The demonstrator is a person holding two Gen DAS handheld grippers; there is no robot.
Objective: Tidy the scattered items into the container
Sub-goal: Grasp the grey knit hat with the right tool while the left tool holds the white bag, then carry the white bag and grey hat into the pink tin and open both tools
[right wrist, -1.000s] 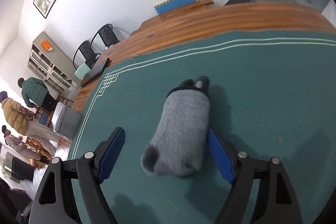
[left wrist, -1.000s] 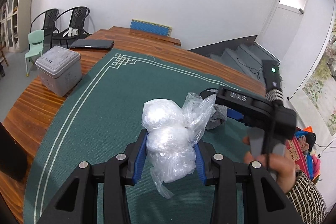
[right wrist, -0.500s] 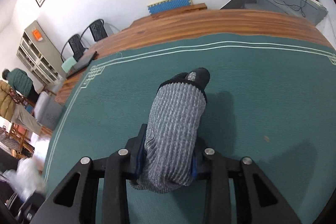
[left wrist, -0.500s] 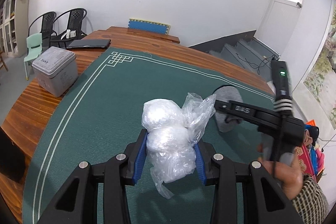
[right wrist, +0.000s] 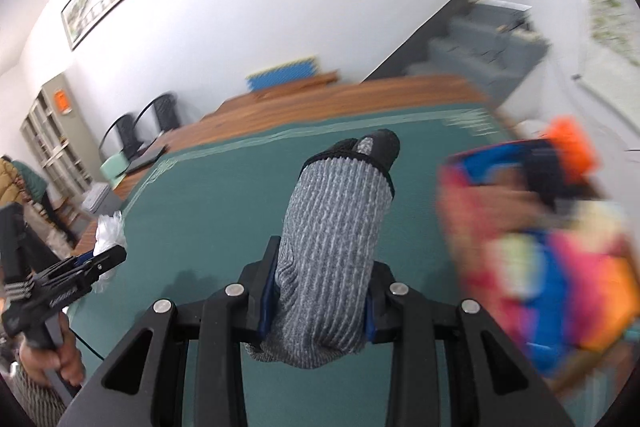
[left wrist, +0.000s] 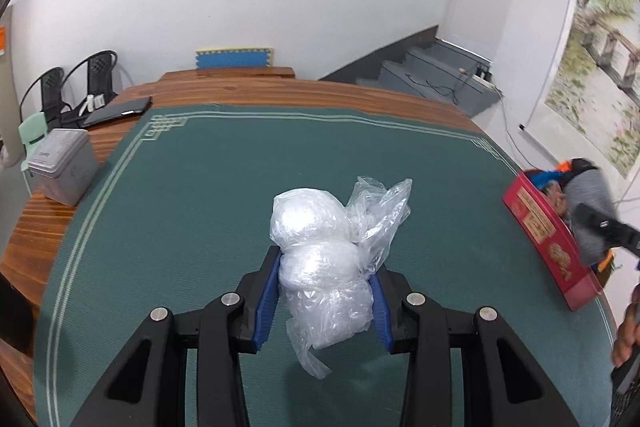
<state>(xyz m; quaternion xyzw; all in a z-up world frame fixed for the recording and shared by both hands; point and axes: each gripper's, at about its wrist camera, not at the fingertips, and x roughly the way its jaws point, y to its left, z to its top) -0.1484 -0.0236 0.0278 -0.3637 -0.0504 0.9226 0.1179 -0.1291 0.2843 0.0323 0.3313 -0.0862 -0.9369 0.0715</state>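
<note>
At the counter's far-left edge sits a grey lidded tin, its lid print too small to read; beyond it, near the far-left corner, lies a dark laptop; a green mat with pale border lines covers most of the wooden top; the left tool has its blue pads pressed into a crumpled clear plastic bag, whose bunched upper lobes stick out past the fingertips above the mat's middle; the right tool is clamped on the lower part of a grey ribbed sock, the dark cuff end pointing away from the camera; in the left wrist view that sock hovers over the red box at the counter's right edge, which already holds colourful items; gold printing on the box's side cannot be read; in the right wrist view the box and its contents are smeared by motion blur and cut by the frame.
</note>
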